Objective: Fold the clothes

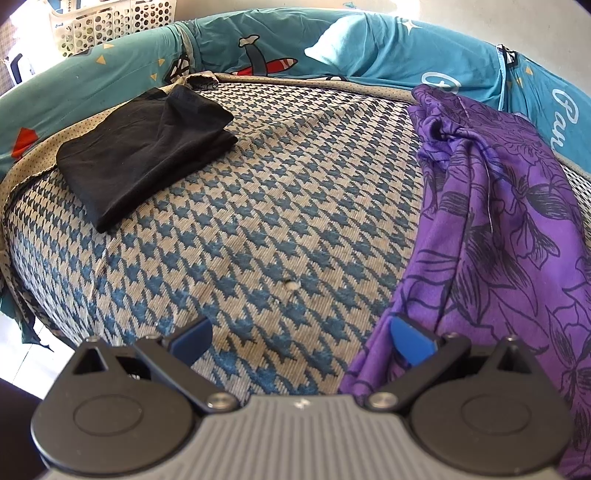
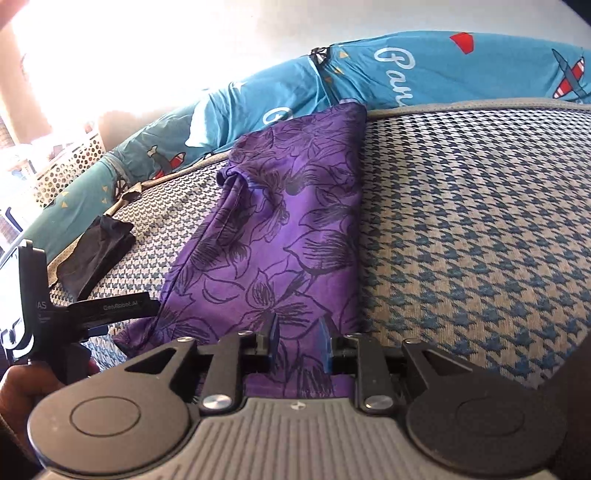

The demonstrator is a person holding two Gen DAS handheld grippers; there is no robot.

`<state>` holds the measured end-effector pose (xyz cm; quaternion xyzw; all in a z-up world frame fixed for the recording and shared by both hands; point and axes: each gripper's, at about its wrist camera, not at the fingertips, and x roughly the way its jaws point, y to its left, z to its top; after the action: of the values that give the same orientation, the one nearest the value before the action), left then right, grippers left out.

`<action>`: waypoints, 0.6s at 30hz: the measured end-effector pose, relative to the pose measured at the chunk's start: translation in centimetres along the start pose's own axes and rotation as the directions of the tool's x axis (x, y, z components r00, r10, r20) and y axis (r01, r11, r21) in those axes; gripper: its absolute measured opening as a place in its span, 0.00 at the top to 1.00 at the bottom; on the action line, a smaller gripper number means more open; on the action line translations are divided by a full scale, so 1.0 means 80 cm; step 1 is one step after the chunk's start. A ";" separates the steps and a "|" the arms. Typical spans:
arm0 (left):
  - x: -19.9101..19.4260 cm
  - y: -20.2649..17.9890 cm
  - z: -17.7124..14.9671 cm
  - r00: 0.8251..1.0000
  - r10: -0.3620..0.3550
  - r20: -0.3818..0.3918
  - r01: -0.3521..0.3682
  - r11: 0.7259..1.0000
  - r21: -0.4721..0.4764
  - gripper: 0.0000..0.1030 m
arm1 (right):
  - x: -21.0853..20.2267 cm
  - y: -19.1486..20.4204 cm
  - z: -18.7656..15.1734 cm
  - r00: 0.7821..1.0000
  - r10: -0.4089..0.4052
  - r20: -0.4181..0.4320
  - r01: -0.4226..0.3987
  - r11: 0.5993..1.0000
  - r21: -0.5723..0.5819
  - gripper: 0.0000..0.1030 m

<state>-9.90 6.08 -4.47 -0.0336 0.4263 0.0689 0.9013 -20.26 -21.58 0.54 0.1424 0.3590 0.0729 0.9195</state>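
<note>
A purple garment with a black flower print (image 1: 491,229) lies in a long strip down the right side of the bed, bunched near its far end. My left gripper (image 1: 301,341) is open wide beside its near left edge. The right blue pad hangs over the purple cloth, and only bedcover shows between the fingers. In the right wrist view the same purple garment (image 2: 280,236) stretches away from my right gripper (image 2: 299,338). That gripper's jaws stand a little apart above the cloth's near end, and the pads are not pressing on it. A folded black garment (image 1: 147,155) rests at the far left.
The bed's cover is a blue and beige houndstooth (image 1: 258,229). A teal sheet with aeroplane prints (image 1: 369,48) is bunched along the far edge. Beyond it at the left stands a white perforated laundry basket (image 1: 110,26). A hand (image 2: 26,387) holds the left gripper's black body.
</note>
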 end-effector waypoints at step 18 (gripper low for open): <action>0.007 -0.002 -0.003 1.000 0.007 -0.002 -0.007 1.000 -0.009 0.00 | 0.115 0.003 0.129 0.993 0.105 -0.051 -0.114 0.965 -0.234 0.64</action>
<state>-9.70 5.95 -5.01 -0.0362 0.4272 0.0739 0.9004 -6.53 -21.33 1.96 0.0501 0.3569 0.1687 0.9174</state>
